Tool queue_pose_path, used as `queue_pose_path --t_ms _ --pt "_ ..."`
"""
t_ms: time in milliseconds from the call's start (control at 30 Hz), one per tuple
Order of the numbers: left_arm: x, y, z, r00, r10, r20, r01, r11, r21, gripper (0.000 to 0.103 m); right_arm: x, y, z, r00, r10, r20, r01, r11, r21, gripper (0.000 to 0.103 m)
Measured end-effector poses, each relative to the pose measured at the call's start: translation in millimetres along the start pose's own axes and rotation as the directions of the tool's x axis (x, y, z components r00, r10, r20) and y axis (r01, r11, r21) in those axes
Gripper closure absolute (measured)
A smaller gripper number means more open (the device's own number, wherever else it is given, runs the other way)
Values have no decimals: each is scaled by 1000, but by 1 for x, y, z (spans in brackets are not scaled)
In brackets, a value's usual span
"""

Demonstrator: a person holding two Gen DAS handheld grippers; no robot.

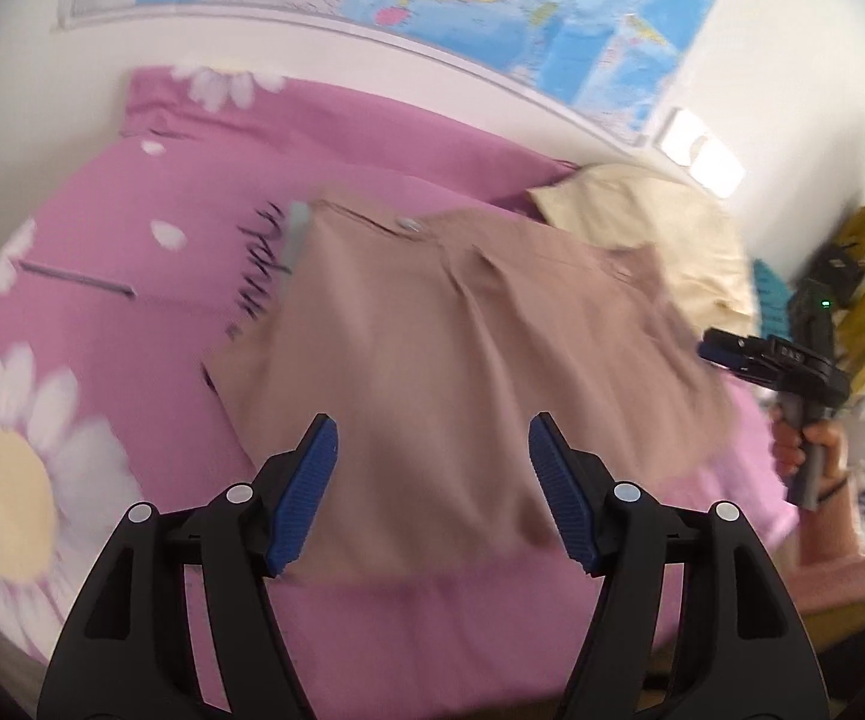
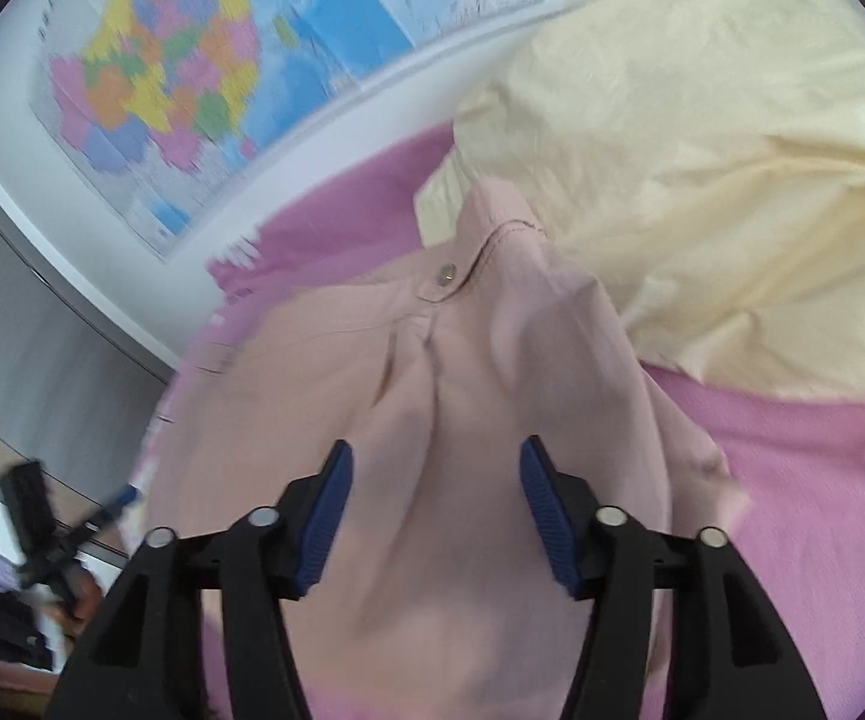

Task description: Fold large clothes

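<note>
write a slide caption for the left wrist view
Open left tool above tan trousers on a pink floral bedsheet, right tool alongside.

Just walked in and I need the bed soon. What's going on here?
A person is folding clothes on the pink bedspread with a gripper in each hand. The left gripper and right gripper both stand open above beige trousers, gripping nothing. The trousers lie partly folded, button end toward the wall. A cream garment lies crumpled beside them.
</note>
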State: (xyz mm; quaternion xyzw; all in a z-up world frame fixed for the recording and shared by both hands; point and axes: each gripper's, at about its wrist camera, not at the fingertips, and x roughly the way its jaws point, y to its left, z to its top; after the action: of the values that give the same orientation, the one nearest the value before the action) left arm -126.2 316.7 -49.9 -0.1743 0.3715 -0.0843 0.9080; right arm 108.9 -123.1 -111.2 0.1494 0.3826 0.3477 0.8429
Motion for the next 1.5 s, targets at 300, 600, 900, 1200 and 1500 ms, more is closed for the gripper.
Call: queue_pose_path --t_ms 300,600,900,1200,1500 --pt "1 -28 -46 968 -227 -104 232 972 39 37 -66 -33 -72 988 158 2 -154 960 233 33" --pt "44 -44 -64 930 -311 -197 308 950 -49 37 -23 -33 -94 966 250 -60 -216 916 339 32" --pt "61 -14 -47 925 -367 -94 333 906 -262 35 7 -17 -77 975 223 11 -214 917 335 29" --pt "75 14 -29 894 -445 56 415 773 -480 40 30 -3 -52 979 169 111 -198 918 344 18" --pt "65 13 -28 952 -301 61 293 830 -474 50 25 0 -59 988 54 145 -103 927 359 21"
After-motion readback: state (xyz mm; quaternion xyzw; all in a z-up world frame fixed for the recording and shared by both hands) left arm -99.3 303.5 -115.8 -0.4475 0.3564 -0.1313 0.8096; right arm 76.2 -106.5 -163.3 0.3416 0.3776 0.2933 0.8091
